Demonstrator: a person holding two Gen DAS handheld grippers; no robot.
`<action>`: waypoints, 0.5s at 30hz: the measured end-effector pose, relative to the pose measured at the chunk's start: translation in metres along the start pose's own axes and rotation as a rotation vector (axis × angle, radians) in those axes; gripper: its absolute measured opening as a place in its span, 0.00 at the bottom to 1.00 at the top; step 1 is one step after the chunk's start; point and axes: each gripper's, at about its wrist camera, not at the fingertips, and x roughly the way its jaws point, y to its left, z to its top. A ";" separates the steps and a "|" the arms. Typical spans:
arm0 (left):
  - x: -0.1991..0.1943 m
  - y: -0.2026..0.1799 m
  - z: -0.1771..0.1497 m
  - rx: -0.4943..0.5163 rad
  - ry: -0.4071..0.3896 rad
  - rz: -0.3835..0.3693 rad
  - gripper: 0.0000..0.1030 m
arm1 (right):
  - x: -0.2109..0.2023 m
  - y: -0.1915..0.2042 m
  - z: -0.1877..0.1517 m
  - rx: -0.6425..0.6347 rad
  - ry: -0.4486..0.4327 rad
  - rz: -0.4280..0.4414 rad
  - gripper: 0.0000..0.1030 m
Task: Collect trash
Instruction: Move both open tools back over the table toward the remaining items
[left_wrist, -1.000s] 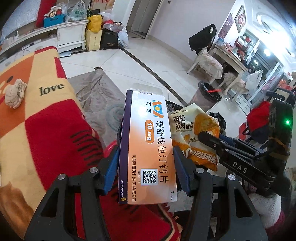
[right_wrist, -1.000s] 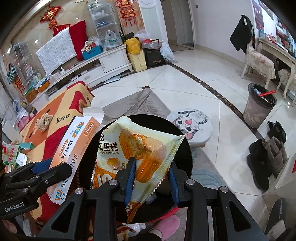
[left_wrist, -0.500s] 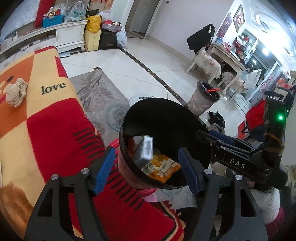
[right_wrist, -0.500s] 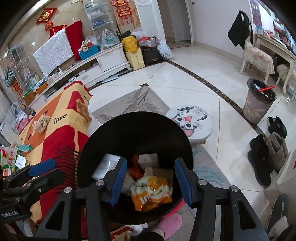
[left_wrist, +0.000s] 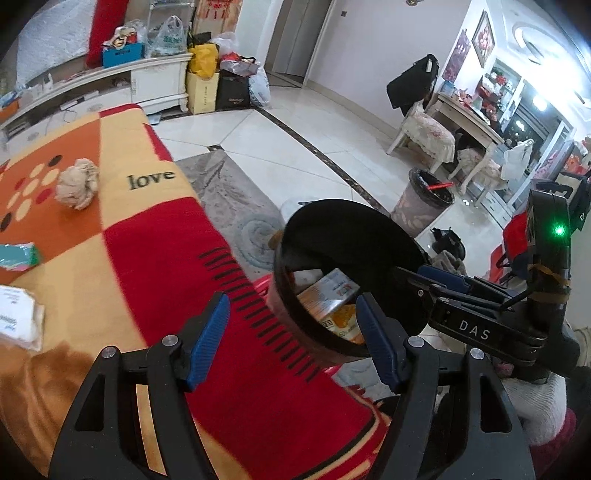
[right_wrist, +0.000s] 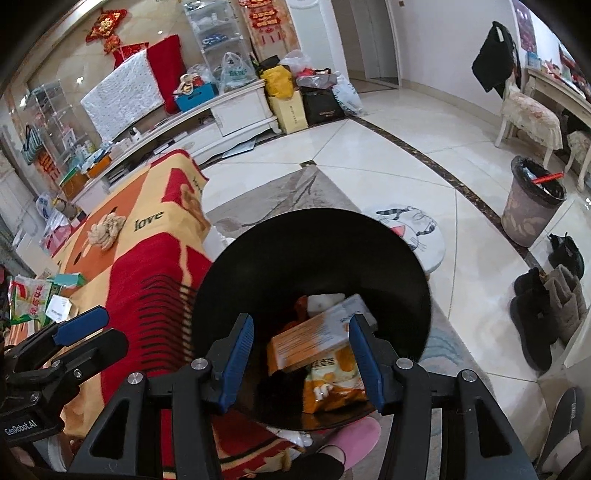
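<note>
A: Orange medicine box (right_wrist: 317, 341) and cake wrapper (right_wrist: 334, 387)?
B: Both lying inside the black bin (right_wrist: 314, 243), beside the red blanket (left_wrist: 147, 258).
A: Jaws?
B: Left gripper (left_wrist: 291, 339) and right gripper (right_wrist: 301, 360) apart, just opened, empty. Crumpled tissue (left_wrist: 77, 183) on the blanket.

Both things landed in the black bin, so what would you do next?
Probably swing the empty left gripper back over the blanket toward the crumpled paper ball: the box and snack bag already lie in the black bin, while that ball remains out.
</note>
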 end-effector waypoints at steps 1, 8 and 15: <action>-0.003 0.002 -0.002 -0.003 -0.004 0.011 0.68 | -0.001 0.003 -0.001 -0.006 0.001 0.003 0.50; -0.026 0.018 -0.014 -0.017 -0.038 0.075 0.68 | -0.008 0.030 -0.004 -0.041 -0.002 0.034 0.57; -0.051 0.045 -0.029 -0.052 -0.066 0.145 0.68 | -0.011 0.069 -0.008 -0.106 -0.005 0.079 0.58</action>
